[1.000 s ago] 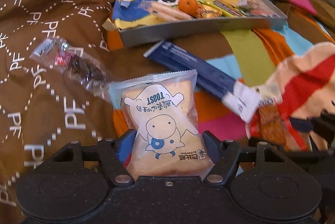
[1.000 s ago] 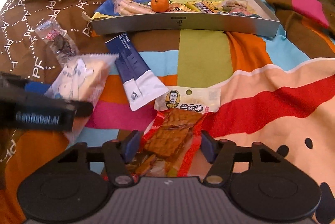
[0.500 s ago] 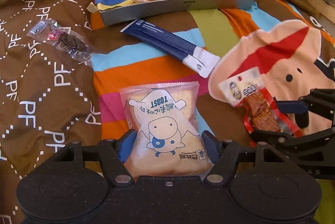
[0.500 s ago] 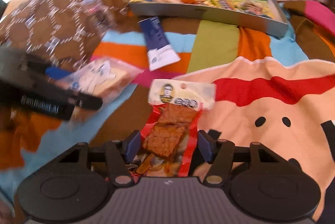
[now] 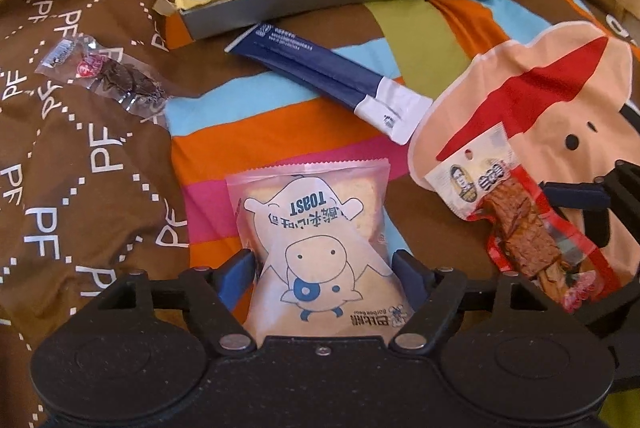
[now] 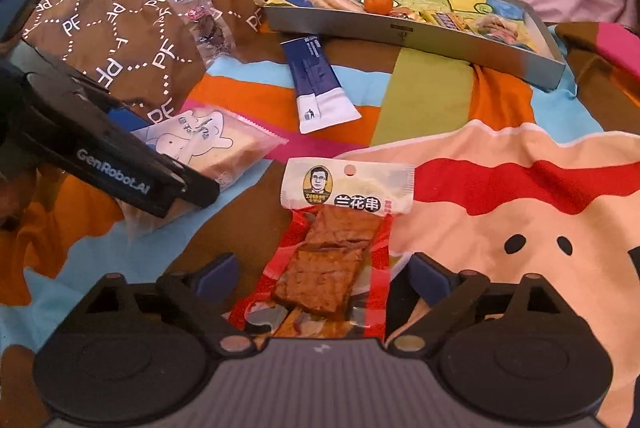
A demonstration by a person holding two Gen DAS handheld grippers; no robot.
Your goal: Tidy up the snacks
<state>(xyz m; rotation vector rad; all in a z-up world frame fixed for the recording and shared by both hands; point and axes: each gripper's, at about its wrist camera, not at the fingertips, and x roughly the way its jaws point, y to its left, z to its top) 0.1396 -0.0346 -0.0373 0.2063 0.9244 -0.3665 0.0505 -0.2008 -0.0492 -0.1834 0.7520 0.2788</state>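
Toast packet's (image 5: 320,248) lower end behind tongs (image 5: 324,268)

**Two snack packets held, tray waiting at the back**

The right gripper (image 6: 320,274) has a red tofu-skewer packet (image 6: 328,260) lying between its spread fingers. The left gripper (image 6: 120,167) grips a toast packet (image 6: 216,143). Behind them, a navy sachet (image 6: 318,83) lies near the grey tray (image 6: 440,43) holding a tangerine (image 6: 377,1).

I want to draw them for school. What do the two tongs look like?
The left tongs have a black body with two round discs, silver screws and blue finger pads. From the side, white "GenRobot.AI" lettering shows. The right tongs look the same, with blue pads, but a grey ribbed middle.
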